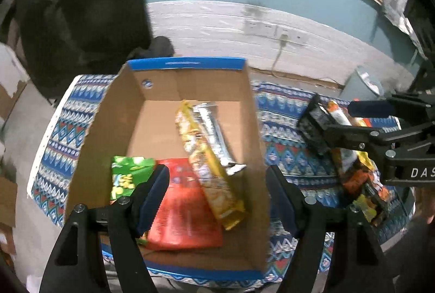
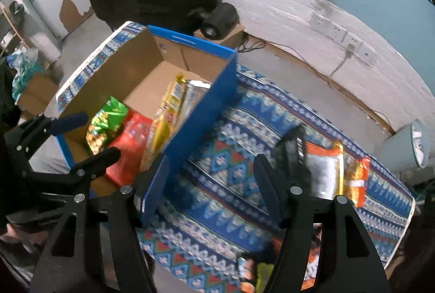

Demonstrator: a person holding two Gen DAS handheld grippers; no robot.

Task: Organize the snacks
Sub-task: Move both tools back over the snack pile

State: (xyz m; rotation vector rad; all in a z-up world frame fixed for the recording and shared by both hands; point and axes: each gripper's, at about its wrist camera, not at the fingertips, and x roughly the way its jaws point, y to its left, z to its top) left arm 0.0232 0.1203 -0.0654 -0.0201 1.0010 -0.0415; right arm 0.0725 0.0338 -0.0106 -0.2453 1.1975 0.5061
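Crinkly foil snack packs (image 2: 330, 170) lie loose on the patterned surface (image 2: 217, 200) beside the cardboard box (image 1: 252, 129), likely light and slippery so pinch a sealed edge, both left tool (image 1: 217, 197) and right tool (image 2: 212, 184) released, holding nothing

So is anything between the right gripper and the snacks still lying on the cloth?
Nothing visible does. The right gripper hangs open over bare patterned cloth, with the loose snack packets beside its right finger.
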